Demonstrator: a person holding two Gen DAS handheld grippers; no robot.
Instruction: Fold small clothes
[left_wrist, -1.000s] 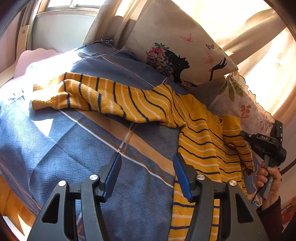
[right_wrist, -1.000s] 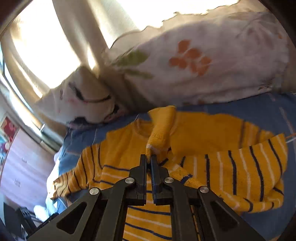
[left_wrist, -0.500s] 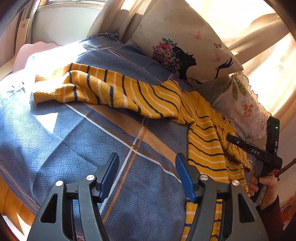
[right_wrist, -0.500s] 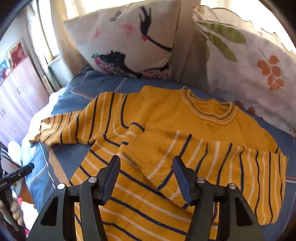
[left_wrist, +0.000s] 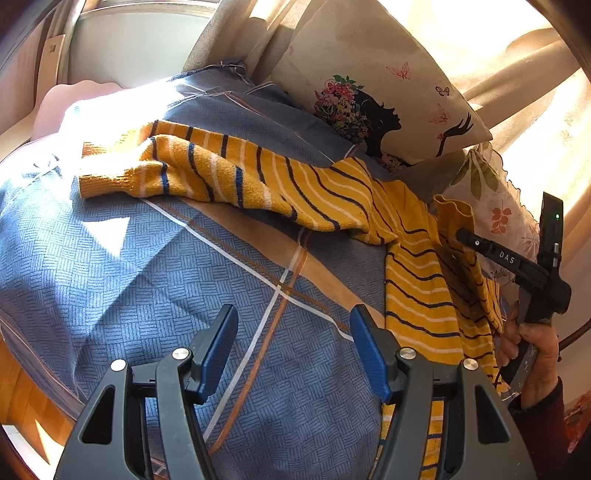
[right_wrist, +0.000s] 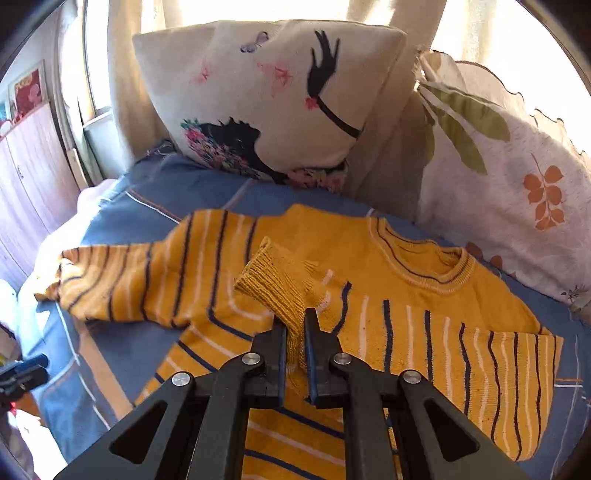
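Observation:
A small yellow sweater (right_wrist: 406, 295) with navy and white stripes lies on the blue bed cover (right_wrist: 110, 369). Its right sleeve is folded across the chest. My right gripper (right_wrist: 295, 325) is shut on that sleeve's ribbed cuff (right_wrist: 266, 284) and holds it just above the body. The other sleeve (left_wrist: 207, 173) lies stretched out to the left. My left gripper (left_wrist: 291, 332) is open and empty, low over the bed cover (left_wrist: 110, 266) just left of the sweater's hem (left_wrist: 417, 314). The right gripper (left_wrist: 461, 234) also shows at the right in the left wrist view.
Two pillows lean at the head of the bed: a beige one with a black silhouette (right_wrist: 273, 96) and a white one with leaves (right_wrist: 509, 177). Curtains and a window are behind them. A wooden cabinet (right_wrist: 26, 184) stands at the left.
My right gripper was shut on the cuff, opened half a second ago, and is now shut on the cuff again. My left gripper stayed open, drifting slightly over the cover.

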